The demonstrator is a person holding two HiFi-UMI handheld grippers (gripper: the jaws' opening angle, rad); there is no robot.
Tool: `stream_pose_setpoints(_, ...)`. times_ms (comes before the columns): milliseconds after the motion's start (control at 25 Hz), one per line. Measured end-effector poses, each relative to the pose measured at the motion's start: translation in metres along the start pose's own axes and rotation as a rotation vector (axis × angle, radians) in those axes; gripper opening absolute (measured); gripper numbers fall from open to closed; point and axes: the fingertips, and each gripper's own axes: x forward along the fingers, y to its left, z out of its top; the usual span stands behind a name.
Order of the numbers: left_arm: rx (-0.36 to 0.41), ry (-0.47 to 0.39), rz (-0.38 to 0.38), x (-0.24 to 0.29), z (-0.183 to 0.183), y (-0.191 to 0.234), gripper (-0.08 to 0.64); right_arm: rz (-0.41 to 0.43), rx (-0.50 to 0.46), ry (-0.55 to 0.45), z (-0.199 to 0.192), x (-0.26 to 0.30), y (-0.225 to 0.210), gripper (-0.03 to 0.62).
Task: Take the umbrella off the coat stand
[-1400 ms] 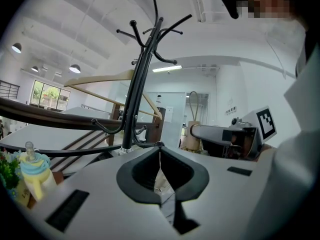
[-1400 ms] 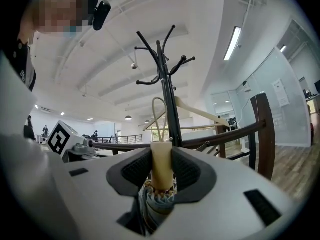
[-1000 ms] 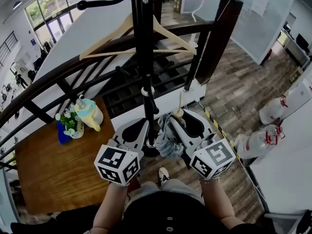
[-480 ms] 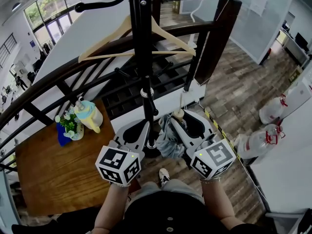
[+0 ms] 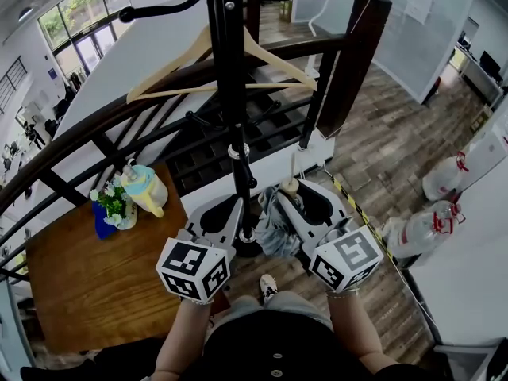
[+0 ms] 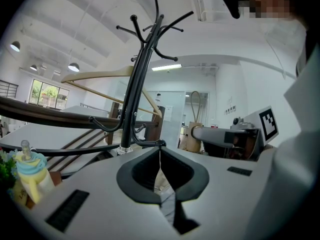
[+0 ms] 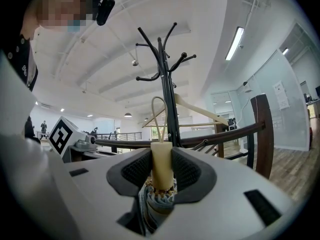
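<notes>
The right tool (image 7: pixel 161 155) pinches the cream handle of the umbrella (image 7: pixel 159 200), just beside the black stand (image 5: pixel 236 94). The left tool (image 6: pixel 160 153) is pressed together, holding nothing.

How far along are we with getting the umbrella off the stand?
Done: the right gripper is clamped on the umbrella by its handle, and the strap loop looks clear of the coat stand's hooks. In hand: the umbrella is held close beside the stand. Left: carry it away. The left gripper is shut and empty.
</notes>
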Motion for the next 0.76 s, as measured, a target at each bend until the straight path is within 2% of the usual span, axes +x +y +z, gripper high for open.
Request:
stream_pose_setpoints(280,-0.002,0.001,0.007,-0.0013,-0.0007,-0.0001,0.015,0.020,0.008,0.001,-0.0021,0.0007,0.0033,0.143)
stream_pose_setpoints(760,-0.007,0.005,-0.012,0.0064,-0.0011,-0.0038,0.015,0.008,0.006,0.015,-0.0058,0.0014,-0.0040,0.143)
